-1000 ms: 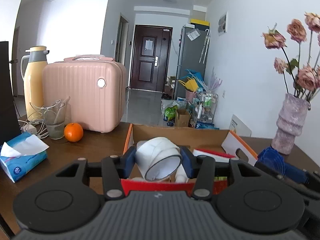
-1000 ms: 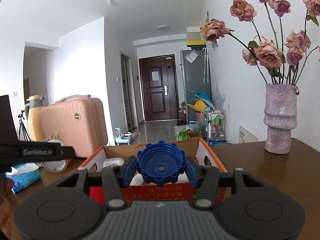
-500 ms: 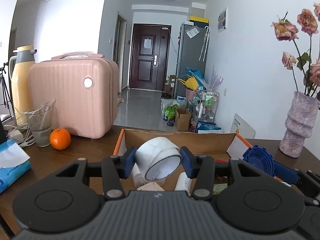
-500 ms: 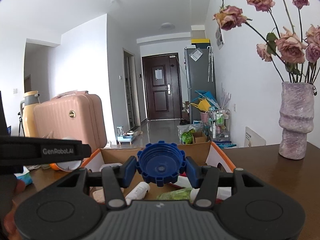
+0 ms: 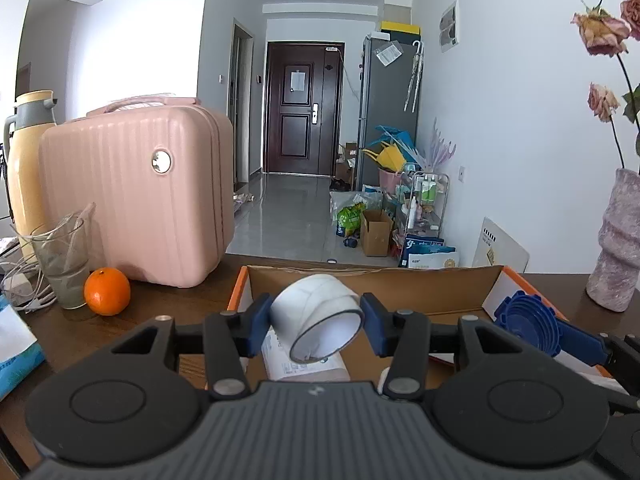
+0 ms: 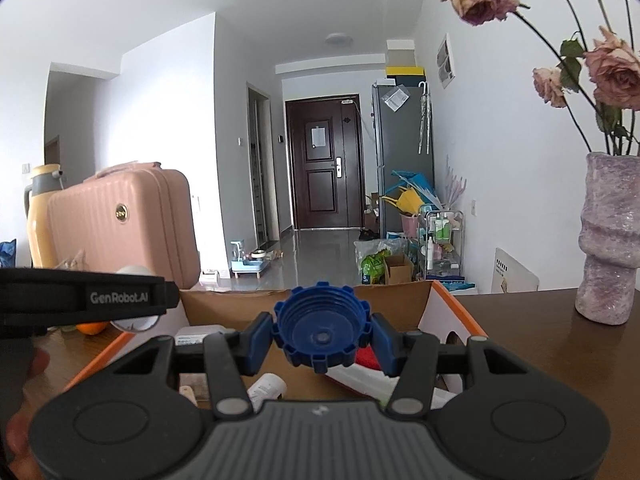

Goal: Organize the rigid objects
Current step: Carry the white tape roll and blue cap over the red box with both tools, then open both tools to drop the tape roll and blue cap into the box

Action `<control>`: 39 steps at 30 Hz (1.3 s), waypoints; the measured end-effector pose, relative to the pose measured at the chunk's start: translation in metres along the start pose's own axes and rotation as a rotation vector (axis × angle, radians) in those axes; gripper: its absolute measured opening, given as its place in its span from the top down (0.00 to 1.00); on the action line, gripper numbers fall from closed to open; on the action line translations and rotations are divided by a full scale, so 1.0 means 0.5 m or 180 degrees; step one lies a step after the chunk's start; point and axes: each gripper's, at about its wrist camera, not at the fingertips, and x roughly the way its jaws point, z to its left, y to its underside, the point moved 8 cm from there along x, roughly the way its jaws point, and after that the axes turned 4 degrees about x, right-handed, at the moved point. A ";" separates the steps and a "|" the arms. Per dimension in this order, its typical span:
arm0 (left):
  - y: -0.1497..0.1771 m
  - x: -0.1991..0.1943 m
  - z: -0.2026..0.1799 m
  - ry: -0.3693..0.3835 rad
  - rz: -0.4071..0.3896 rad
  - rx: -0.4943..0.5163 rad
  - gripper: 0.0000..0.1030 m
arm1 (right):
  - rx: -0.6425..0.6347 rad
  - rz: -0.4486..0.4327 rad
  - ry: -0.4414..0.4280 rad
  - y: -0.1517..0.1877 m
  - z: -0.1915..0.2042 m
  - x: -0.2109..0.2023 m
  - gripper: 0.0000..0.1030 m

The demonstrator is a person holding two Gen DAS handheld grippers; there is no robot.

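Observation:
My left gripper [image 5: 316, 322] is shut on a white tape roll [image 5: 320, 316], held above the open cardboard box [image 5: 360, 278] with orange flaps. In the right wrist view my right gripper [image 6: 320, 332] is shut on a blue ridged cap [image 6: 320, 330], also over the box [image 6: 240, 306]. The cap [image 5: 528, 326] and the right gripper's blue finger show at the right of the left wrist view. The left gripper's black arm [image 6: 84, 298] crosses the left of the right wrist view. Inside the box lie a white bottle [image 6: 266, 388], a red and white packet [image 6: 362, 368] and a labelled white container [image 5: 298, 364].
On the dark wooden table [image 5: 160, 312] stand a pink case [image 5: 136, 208], a yellow flask [image 5: 26, 168], a glass [image 5: 64, 264], an orange [image 5: 107, 291] and a blue tissue pack [image 5: 16, 348] at the left. A purple vase [image 6: 608, 240] of dried roses stands right of the box.
Both grippers moved forward and a little down over the box, still holding the roll and the cap. The case and vase look larger and more of the box's inside shows.

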 end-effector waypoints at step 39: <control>0.031 0.106 -0.012 -0.0038 0.0479 0.0210 0.52 | -0.0107 0.0542 -0.0008 0.012 -0.020 0.115 0.50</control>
